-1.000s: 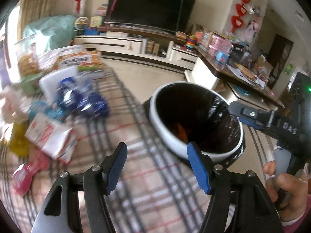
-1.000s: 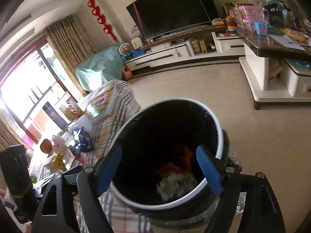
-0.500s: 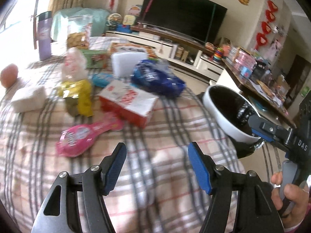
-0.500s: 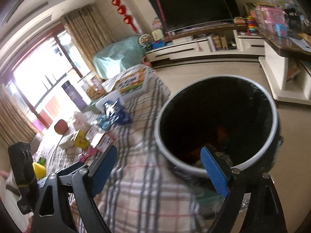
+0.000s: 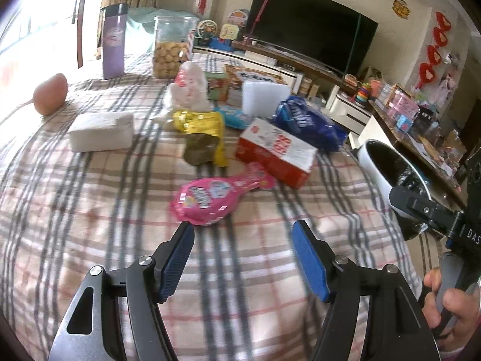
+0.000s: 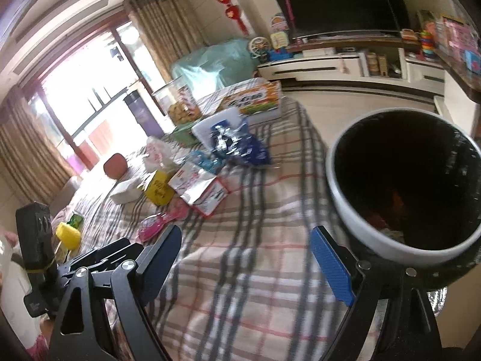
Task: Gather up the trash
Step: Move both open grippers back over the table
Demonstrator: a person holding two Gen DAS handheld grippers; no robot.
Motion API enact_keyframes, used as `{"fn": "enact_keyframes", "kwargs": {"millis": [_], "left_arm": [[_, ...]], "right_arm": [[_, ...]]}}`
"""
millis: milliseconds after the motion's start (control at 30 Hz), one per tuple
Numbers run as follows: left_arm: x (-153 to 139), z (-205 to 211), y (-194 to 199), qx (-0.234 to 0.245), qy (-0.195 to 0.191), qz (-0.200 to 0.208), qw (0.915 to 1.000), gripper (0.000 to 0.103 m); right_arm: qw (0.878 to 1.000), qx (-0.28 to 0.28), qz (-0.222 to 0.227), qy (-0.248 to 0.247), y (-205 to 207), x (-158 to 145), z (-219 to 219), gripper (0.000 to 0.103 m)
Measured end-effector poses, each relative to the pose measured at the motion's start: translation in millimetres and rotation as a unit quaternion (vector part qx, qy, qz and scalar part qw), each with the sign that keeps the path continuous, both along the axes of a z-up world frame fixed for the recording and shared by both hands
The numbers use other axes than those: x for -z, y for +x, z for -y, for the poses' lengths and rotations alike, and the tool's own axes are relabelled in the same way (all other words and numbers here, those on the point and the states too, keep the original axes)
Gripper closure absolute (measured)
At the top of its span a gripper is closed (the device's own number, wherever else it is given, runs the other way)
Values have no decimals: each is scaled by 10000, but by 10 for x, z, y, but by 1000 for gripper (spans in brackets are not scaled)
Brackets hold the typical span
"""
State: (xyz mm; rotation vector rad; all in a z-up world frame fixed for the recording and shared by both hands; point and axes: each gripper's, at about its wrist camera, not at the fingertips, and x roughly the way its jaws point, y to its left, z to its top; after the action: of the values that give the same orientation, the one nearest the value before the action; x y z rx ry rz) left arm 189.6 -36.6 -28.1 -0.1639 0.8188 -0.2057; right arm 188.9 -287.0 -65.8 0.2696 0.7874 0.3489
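Trash lies on a plaid-covered table point(image 5: 90, 210): a pink wrapper point(image 5: 207, 197), a red-and-white box point(image 5: 275, 152), a yellow packet point(image 5: 204, 129), a blue bag point(image 5: 306, 121) and a white tissue pack point(image 5: 100, 132). My left gripper point(image 5: 242, 225) is open and empty, its tips just short of the pink wrapper. A white-rimmed bin point(image 6: 354, 216) with a black liner stands past the table's right edge, with some trash inside. My right gripper point(image 6: 245, 229) is open and empty over the cloth, left of the bin. The pink wrapper point(image 6: 159, 222) and the box point(image 6: 198, 186) lie ahead of it to the left.
A cookie jar point(image 5: 171, 48), a purple tumbler point(image 5: 113, 42) and a brown rounded object point(image 5: 49, 93) stand at the table's far side. Beyond are a TV point(image 5: 309, 27) on a low cabinet and a cluttered side table point(image 5: 421, 126). A hand point(image 5: 451, 300) holds the right gripper.
Both grippers have swung left, away from the bin and over the plaid table. The trash pile has come into the middle of the left wrist view. Both stay open and empty.
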Motion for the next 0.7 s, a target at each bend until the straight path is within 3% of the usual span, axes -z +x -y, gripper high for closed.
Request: {"fn": "enact_keyframes", "kwargs": {"millis": [300, 433, 700], "left_arm": [[7, -217, 321, 503, 498, -183, 9973, 33], [80, -233, 584, 855, 604, -401, 9937, 32], [187, -197, 867, 1134, 798, -397, 9895, 33]], "right_arm": [[9988, -456, 43, -184, 147, 40, -221, 14], [9980, -599, 41, -211, 269, 55, -287, 14], [9924, -1184, -75, -326, 574, 139, -500, 14]]}}
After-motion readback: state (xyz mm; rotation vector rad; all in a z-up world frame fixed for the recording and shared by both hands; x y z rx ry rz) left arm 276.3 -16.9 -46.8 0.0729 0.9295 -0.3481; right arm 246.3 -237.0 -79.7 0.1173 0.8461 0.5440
